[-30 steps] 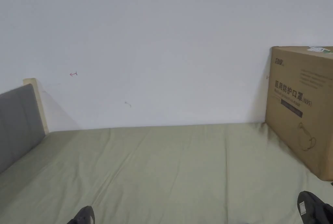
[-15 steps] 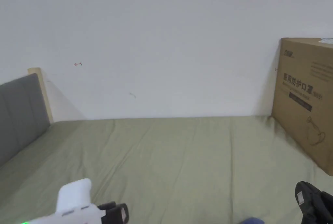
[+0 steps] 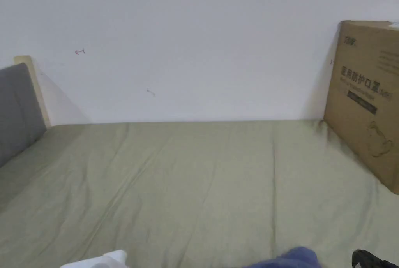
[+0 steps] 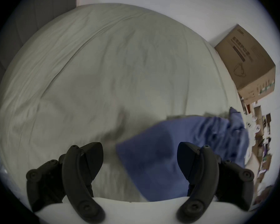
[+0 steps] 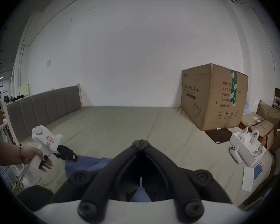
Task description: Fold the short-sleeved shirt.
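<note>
On the near edge of the green bed sheet (image 3: 195, 187) lies the blue short-sleeved shirt (image 4: 176, 148), crumpled, with one flat part spread toward the left gripper (image 4: 140, 156). In the left gripper view that gripper's two black jaws stand wide apart above the cloth; the shirt's edge shows between and beyond them, under the right-hand jaw more than the other, and neither jaw presses on it. In the right gripper view the right gripper (image 5: 140, 144) has its jaws closed tip to tip over the sheet, with blue cloth showing below and behind them; nothing is caught at the tips. A hand (image 5: 34, 156) holds the left gripper just beside the shirt's left edge. A cardboard box (image 3: 366, 101) stands at the sheet's right side against the white wall (image 3: 195, 39).
</note>
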Action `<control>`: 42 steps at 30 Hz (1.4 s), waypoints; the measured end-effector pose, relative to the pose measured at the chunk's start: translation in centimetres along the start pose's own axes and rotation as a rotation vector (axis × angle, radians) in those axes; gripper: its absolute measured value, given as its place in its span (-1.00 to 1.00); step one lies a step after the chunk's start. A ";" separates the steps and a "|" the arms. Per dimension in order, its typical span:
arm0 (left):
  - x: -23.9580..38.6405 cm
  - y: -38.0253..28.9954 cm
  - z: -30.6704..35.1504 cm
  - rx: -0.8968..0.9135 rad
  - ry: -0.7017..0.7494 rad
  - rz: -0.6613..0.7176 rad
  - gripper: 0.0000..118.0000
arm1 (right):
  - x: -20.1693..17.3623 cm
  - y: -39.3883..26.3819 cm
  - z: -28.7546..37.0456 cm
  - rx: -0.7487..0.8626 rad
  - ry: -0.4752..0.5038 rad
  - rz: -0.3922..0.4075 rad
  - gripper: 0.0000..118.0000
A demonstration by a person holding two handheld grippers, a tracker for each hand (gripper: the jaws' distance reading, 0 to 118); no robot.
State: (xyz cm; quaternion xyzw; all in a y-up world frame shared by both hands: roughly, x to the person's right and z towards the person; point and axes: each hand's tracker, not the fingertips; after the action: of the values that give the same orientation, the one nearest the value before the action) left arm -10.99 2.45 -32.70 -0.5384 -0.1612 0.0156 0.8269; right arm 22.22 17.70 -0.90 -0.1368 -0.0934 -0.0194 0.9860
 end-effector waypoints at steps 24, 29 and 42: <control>2.6 -6.2 15.9 0.490 -0.151 -0.118 -0.97 | 10.7 -3.7 -29.6 -0.922 0.089 -0.617 0.99; 2.0 -6.3 15.5 0.478 -0.078 -0.203 -0.97 | 8.5 -5.6 -32.0 -1.036 0.054 -0.407 0.19; 2.0 -2.7 24.0 0.616 -0.097 -0.195 -0.97 | 9.1 11.6 -15.1 -0.519 0.230 -0.220 -0.83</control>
State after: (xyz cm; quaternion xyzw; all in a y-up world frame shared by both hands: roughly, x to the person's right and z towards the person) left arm -16.28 23.00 -20.95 -0.2436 -0.2391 0.0103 0.9399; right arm 34.63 24.57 -16.53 -0.3703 0.0125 -0.1649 0.9141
